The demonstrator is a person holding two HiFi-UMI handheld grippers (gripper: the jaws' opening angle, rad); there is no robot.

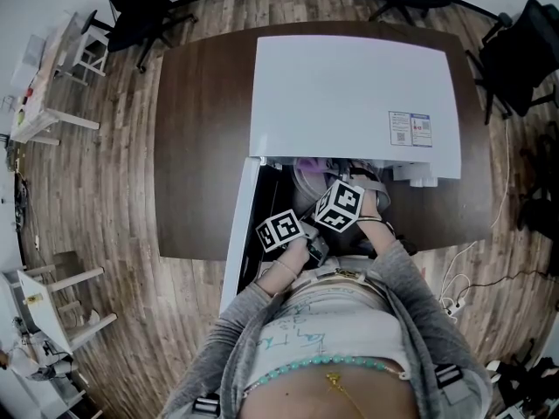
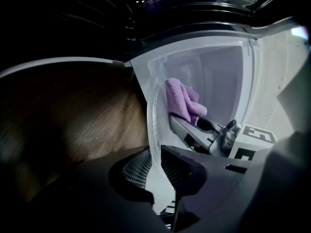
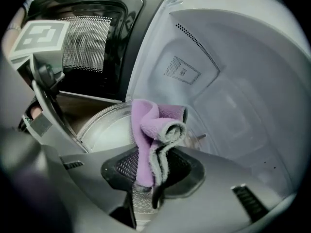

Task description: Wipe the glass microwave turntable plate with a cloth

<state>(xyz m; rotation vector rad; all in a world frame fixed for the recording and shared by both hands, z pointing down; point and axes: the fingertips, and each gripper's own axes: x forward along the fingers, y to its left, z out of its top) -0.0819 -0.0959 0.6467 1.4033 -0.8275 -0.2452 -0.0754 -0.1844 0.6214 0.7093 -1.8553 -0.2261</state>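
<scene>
The glass turntable plate (image 2: pixel 151 115) stands on edge in the left gripper view, tilted up at the microwave's mouth. My left gripper (image 2: pixel 154 171) is shut on its rim. The right gripper view shows the plate (image 3: pixel 104 127) as a pale disc below the jaws. My right gripper (image 3: pixel 151 171) is shut on a folded purple cloth (image 3: pixel 153 132), which hangs over the plate's inner side. The left gripper view shows this cloth (image 2: pixel 182 100) against the far face of the glass. From the head view, both marker cubes (image 1: pixel 279 230) (image 1: pixel 339 205) sit at the oven opening.
The white microwave (image 1: pixel 354 94) stands on a dark brown table (image 1: pixel 196 147). Its door (image 1: pixel 240 234) hangs open to the left, with a dark mesh window (image 3: pixel 90 47). The white cavity walls (image 3: pixel 233 81) close in around the right gripper. Chairs stand round the table.
</scene>
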